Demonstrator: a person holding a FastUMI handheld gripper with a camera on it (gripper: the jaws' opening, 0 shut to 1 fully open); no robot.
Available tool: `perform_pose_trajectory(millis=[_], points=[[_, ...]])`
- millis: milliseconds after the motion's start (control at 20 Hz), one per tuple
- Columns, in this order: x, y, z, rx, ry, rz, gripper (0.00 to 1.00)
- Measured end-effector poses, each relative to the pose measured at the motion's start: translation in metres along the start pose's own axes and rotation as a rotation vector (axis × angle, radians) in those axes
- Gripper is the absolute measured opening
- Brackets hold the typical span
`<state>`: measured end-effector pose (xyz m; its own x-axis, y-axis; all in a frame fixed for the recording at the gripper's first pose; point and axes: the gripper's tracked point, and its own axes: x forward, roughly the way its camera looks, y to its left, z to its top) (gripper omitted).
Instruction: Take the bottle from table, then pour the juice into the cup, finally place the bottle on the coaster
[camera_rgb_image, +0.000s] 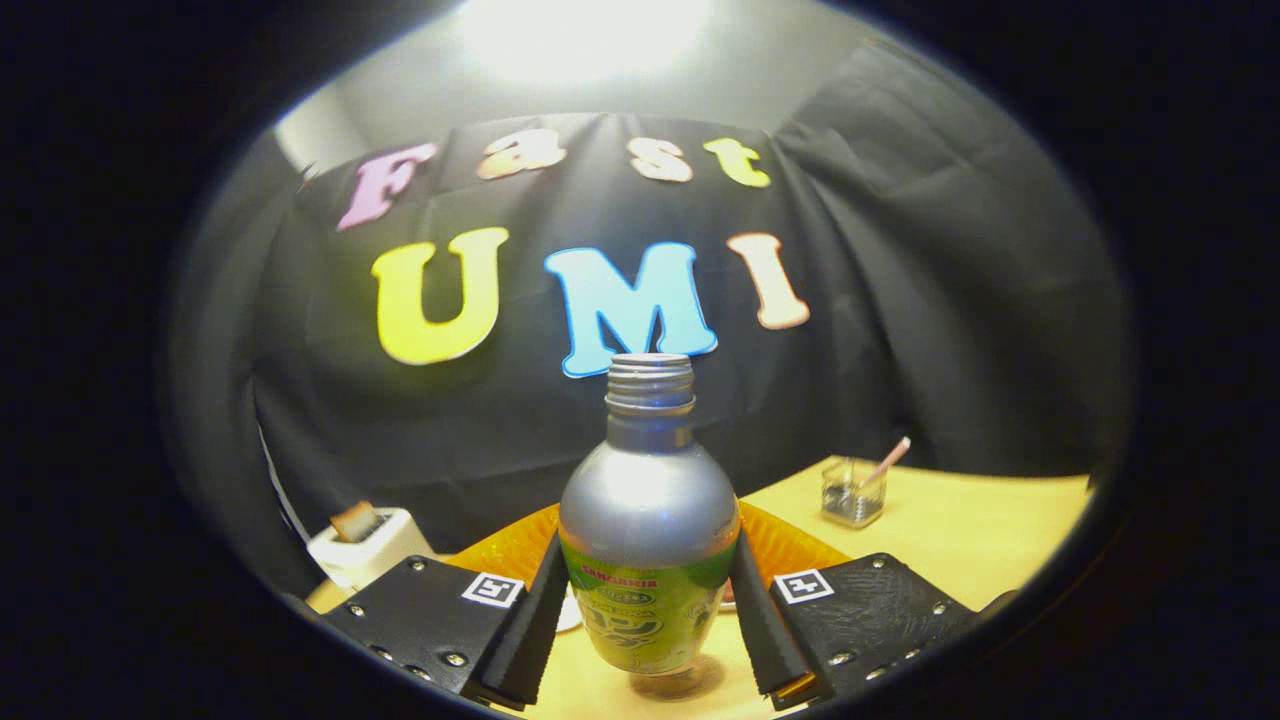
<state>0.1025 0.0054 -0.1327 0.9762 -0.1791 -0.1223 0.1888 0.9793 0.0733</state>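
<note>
A silver bottle (648, 500) with a green label and an open threaded neck stands upright between my fingers. My gripper (648, 575) is shut on the bottle, with both pads pressing its sides at label height. The base seems to hang just above the yellow table (960, 540), and its shadow lies right beneath it. Behind the bottle, just beyond the fingers, lies an orange textured mat (505, 548), mostly hidden by the bottle. A sliver of something white (572, 612) peeks out between the left finger and the bottle; I cannot tell what it is.
A small clear glass (852, 494) with a pink stick in it stands on the table beyond the right finger. A white toaster-like box (368, 548) with a brown slice sits beyond the left finger, at the table's edge. The black cloth wall hangs close behind.
</note>
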Motion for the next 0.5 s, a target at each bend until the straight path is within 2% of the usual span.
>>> perform_pose_trajectory(millis=[100,200,300,500], points=[[0.003,0.016,-0.009,-0.136,0.001,0.031,0.77],[0.002,0.040,-0.023,-0.191,-0.002,0.089,0.77],[0.005,0.036,-0.040,-0.254,0.011,0.081,0.77],[0.013,0.033,-0.068,-0.242,0.054,0.083,0.77]])
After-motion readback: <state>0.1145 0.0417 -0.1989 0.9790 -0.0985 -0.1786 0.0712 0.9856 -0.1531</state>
